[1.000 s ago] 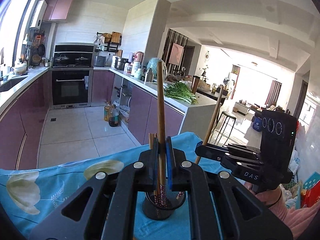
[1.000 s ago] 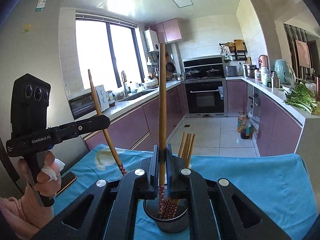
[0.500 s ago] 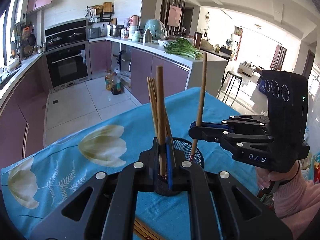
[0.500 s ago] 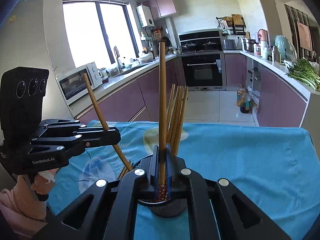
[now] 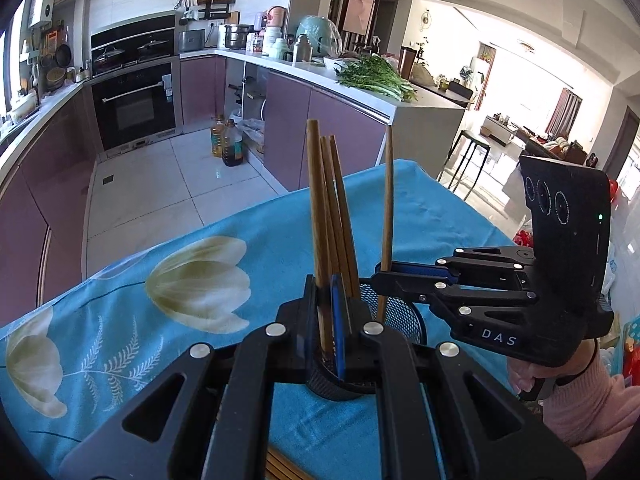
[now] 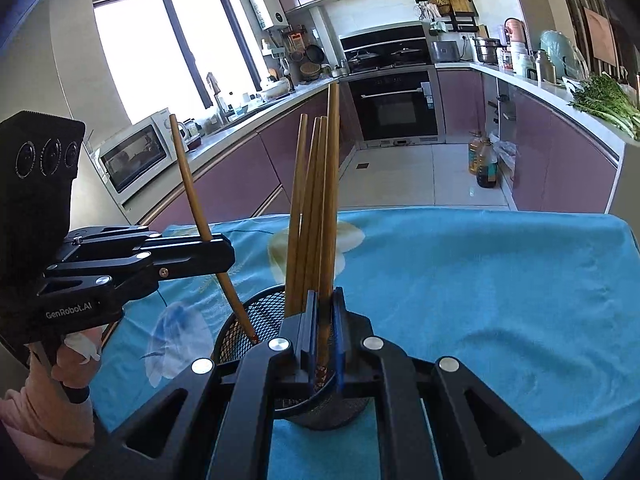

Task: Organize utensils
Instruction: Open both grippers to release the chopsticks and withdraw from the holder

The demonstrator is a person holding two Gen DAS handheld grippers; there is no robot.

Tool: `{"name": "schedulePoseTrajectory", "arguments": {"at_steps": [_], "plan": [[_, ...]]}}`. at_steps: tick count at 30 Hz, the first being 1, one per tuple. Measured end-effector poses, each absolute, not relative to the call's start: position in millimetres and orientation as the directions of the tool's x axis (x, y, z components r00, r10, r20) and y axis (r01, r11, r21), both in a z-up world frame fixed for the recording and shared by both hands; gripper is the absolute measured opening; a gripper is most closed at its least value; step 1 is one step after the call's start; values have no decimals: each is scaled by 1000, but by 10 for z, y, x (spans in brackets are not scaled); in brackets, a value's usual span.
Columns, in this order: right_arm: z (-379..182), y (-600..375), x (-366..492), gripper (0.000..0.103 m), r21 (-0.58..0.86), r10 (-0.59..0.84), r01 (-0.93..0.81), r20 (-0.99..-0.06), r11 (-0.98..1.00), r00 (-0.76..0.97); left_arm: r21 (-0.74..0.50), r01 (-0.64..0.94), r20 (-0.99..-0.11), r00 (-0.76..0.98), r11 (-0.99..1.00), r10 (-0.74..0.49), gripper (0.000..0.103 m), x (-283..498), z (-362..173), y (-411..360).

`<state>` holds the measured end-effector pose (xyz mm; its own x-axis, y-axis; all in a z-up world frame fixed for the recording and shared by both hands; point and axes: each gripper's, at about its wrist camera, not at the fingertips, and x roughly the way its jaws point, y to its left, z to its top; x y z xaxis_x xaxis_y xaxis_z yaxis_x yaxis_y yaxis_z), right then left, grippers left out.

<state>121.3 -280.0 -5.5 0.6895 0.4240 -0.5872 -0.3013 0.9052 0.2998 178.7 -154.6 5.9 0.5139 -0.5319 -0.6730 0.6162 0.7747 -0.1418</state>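
Two chopsticks, one clamped in each closed tool: left tool [image 5: 326, 312] and right tool [image 6: 325, 320] both over mesh cup [image 6: 240, 320] on counter [image 6: 480, 280], at 6 o'clock. Lower tips inside rim, then release straight.

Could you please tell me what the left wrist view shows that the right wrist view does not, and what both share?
Only the left wrist view shows the bright living room and the right claw from outside. Only the right wrist view shows the large window, the white microwave and the left claw from outside. Both share the black mesh holder of brown wooden chopsticks, the blue floral tablecloth and the black built-in oven; each claw grips one chopstick.
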Motion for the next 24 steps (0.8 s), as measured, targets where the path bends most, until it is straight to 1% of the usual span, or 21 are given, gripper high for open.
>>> {"name": "schedulePoseTrajectory", "arguments": {"at_steps": [3, 8, 11, 14, 15, 16, 17, 18, 21, 22, 24], "plan": [[-62, -2792, 1269, 8, 303, 420, -293, -590, 907, 690, -151, 605, -683, 508, 782, -525, 17, 1812, 15, -1551], [-70, -2773, 1294, 8, 301, 417, -292, -586, 908, 695, -153, 580, -677, 528, 800, -513, 18, 1775, -38, -1467], [-78, -2738, 1298, 9, 293, 417, -298, -587, 909, 694, -150, 566, -661, 552, 811, -508, 22, 1710, -15, -1371], [-65, -2724, 1290, 9, 280, 407, -296, -584, 913, 702, -139, 547, -638, 588, 825, -497, 24, 1609, 31, -1249], [-58, -2728, 1276, 10, 276, 400, -290, -582, 916, 708, -135, 540, -628, 602, 831, -494, 28, 1562, 46, -1198], [-36, -2726, 1237, 11, 267, 391, -286, -576, 920, 718, -129, 534, -616, 617, 835, -490, 31, 1515, 63, -1136], [-11, -2740, 1215, 15, 259, 384, -285, -569, 923, 727, -120, 524, -607, 633, 843, -480, 35, 1466, 72, -1085], [23, -2740, 1168, 17, 248, 378, -286, -559, 926, 738, -105, 509, -596, 655, 854, -464, 36, 1409, 81, -1012], [156, -2732, 971, 20, 233, 391, -314, -515, 920, 763, -84, 472, -578, 694, 878, -429, 37, 1262, 79, -824], [214, -2715, 882, 20, 231, 410, -339, -494, 912, 766, -82, 459, -575, 703, 885, -418, 39, 1224, 68, -753], [282, -2661, 736, 26, 224, 449, -390, -466, 893, 762, -82, 433, -572, 717, 898, -398, 44, 1143, 35, -609]]}}
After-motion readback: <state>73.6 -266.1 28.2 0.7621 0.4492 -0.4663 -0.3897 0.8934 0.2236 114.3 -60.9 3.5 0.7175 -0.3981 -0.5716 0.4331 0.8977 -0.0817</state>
